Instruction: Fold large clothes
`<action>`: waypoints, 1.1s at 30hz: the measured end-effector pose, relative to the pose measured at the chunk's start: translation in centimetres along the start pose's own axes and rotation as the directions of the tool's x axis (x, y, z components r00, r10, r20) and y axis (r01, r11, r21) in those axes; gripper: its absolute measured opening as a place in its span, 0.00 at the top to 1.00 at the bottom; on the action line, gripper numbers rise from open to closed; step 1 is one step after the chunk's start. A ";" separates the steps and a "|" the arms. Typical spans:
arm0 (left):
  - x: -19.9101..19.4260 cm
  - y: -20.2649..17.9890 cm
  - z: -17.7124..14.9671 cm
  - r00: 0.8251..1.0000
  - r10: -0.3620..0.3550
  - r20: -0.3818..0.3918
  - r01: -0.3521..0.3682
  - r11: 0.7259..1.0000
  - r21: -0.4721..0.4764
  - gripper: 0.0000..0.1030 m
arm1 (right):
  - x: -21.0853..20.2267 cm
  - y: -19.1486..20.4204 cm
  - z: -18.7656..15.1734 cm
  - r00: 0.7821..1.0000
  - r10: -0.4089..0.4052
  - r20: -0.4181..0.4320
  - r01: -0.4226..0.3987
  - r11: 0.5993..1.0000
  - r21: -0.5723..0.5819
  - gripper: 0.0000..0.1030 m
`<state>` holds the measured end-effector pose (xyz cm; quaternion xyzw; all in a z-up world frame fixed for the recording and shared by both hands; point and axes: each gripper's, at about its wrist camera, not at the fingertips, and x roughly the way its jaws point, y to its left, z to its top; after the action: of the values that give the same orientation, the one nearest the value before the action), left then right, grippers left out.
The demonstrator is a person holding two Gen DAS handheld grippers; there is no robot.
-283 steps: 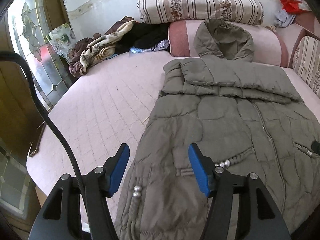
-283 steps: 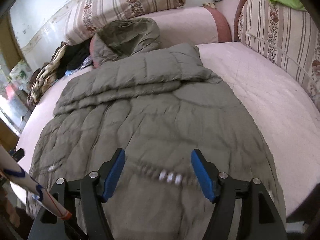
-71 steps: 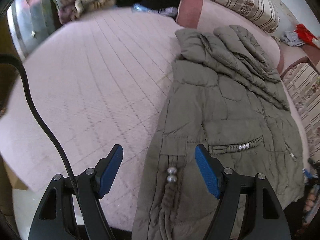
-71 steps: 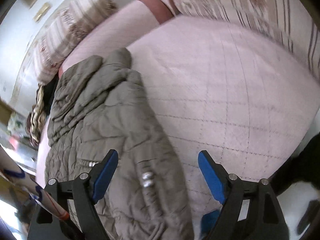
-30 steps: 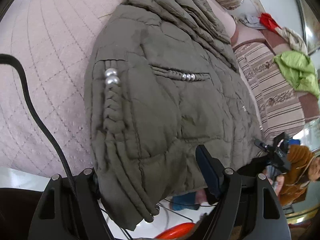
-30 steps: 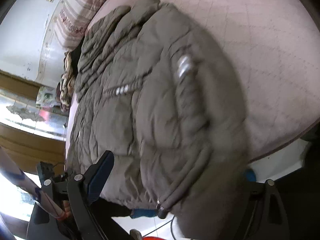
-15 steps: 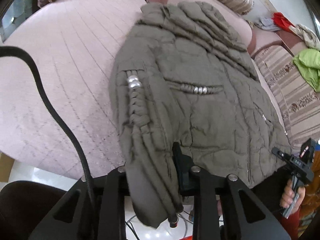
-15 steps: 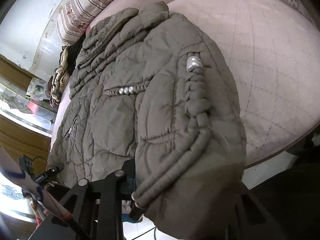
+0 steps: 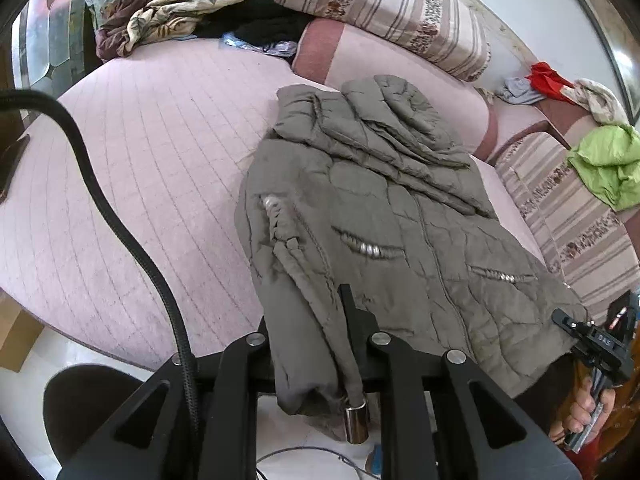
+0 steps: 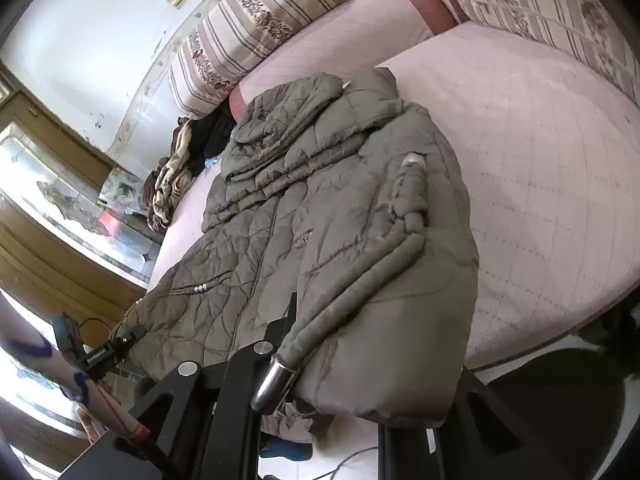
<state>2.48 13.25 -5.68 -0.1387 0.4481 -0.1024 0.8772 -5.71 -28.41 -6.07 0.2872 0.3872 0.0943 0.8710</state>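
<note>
An olive quilted hooded jacket (image 9: 400, 208) lies front up on the pink bed, hood toward the pillows; it also shows in the right wrist view (image 10: 320, 200). My left gripper (image 9: 312, 344) is shut on the jacket's left hem corner, with the drawstring's metal tip (image 9: 356, 424) hanging below. My right gripper (image 10: 372, 340) is shut on the right hem corner, which drapes over its fingers and hides them. A second metal cord tip (image 10: 272, 384) hangs beside it. The right gripper also shows at the left wrist view's right edge (image 9: 592, 340).
The pink quilted bed (image 9: 140, 168) extends left of the jacket. Striped pillows (image 9: 380, 12) and a pile of clothes (image 9: 172, 20) lie at the head. A striped cushion with a green garment (image 9: 608, 164) stands on the right. The floor lies below the bed edge.
Both grippers, open at the hem a second ago, have shut on the jacket's bottom corners and lifted them, so the hem now rises off the bed edge.
</note>
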 end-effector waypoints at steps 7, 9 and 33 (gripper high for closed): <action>-0.3 -2.0 6.0 0.993 0.040 0.109 -0.043 0.999 0.026 0.83 | 0.8 3.4 5.5 0.999 -0.010 0.050 0.014 0.996 -0.083 0.84; 0.2 -2.6 8.9 0.988 0.044 0.146 -0.047 0.999 0.018 0.83 | 1.3 5.0 8.3 0.997 -0.012 0.081 0.021 0.993 -0.113 0.84; 27.5 -5.5 33.8 0.898 0.439 0.026 -0.440 0.898 0.025 0.80 | 25.8 2.4 34.4 0.902 -0.418 0.107 0.423 0.905 -0.031 0.82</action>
<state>45.64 4.86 -5.77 -0.0218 0.4575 0.0930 0.8841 37.15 -31.20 -2.32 0.1775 0.3941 -0.0997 0.8962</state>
